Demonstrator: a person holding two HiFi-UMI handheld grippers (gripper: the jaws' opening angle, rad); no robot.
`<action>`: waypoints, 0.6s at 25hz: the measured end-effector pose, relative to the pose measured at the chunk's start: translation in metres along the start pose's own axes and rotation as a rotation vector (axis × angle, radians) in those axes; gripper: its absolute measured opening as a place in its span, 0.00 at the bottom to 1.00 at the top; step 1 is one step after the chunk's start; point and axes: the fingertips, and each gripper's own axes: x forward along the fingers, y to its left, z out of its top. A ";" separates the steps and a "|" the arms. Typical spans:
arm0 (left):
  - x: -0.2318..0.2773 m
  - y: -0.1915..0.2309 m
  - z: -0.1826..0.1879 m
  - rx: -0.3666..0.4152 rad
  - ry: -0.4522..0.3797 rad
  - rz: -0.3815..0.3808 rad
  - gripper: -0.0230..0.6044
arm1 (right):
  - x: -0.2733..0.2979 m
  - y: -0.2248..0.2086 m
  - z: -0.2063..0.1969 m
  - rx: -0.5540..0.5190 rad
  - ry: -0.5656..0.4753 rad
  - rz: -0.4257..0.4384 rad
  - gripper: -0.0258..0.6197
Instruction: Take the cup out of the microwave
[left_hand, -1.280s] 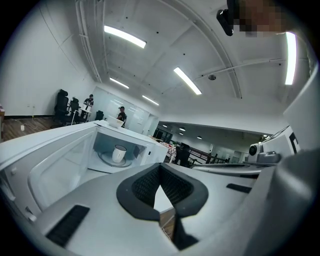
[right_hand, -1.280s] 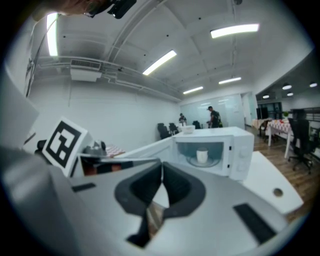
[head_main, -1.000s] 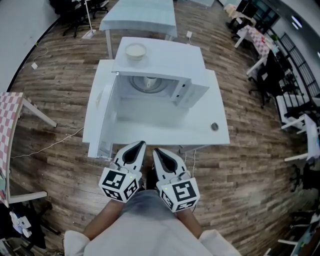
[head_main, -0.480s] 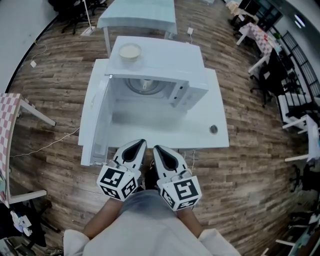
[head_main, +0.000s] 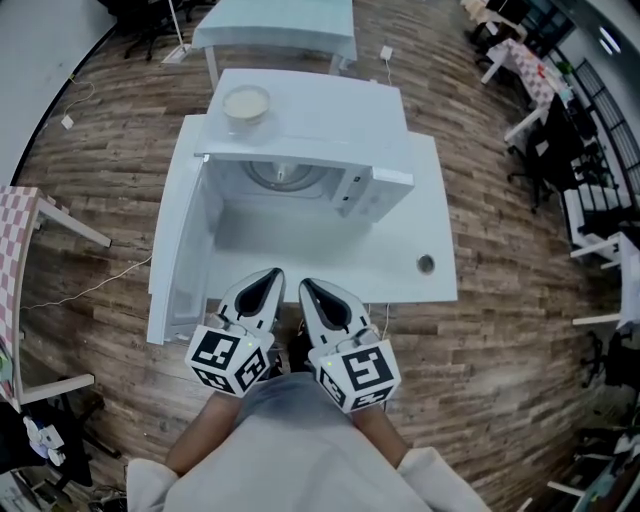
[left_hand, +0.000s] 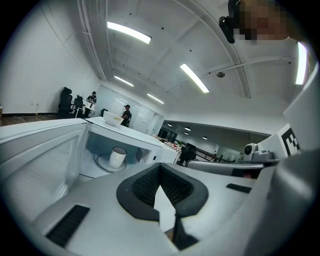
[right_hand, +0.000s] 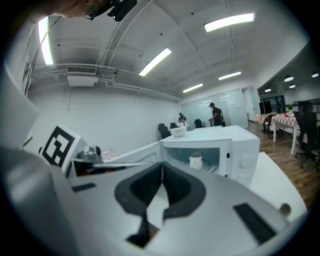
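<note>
A white cup (head_main: 283, 178) stands upright on the turntable inside the white microwave (head_main: 375, 190), whose door (head_main: 178, 262) hangs open to the left. The cup (left_hand: 118, 156) shows small and far off in the left gripper view, and the right gripper view has the cup (right_hand: 195, 160) in the lit cavity. My left gripper (head_main: 264, 279) and right gripper (head_main: 308, 288) are side by side at the table's near edge, both shut and empty, well short of the cup.
A shallow bowl (head_main: 245, 103) sits on top of the microwave. The white table (head_main: 400, 275) has a small round fitting (head_main: 426, 264) at its right front. More tables and office chairs stand on the wooden floor around, and people are far off at the back.
Both grippers have moved forward together toward the table and now overlap its front edge. The microwave and its open door sit closer in view. Jaws unchanged.
</note>
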 end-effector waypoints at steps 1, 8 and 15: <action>0.004 0.000 0.001 0.001 -0.001 0.004 0.06 | 0.002 -0.003 0.001 0.000 0.001 0.004 0.08; 0.031 -0.004 0.007 0.011 -0.018 0.025 0.06 | 0.013 -0.029 0.006 -0.005 0.004 0.040 0.08; 0.050 0.000 0.023 0.036 -0.063 0.062 0.06 | 0.030 -0.045 0.019 -0.024 -0.012 0.096 0.08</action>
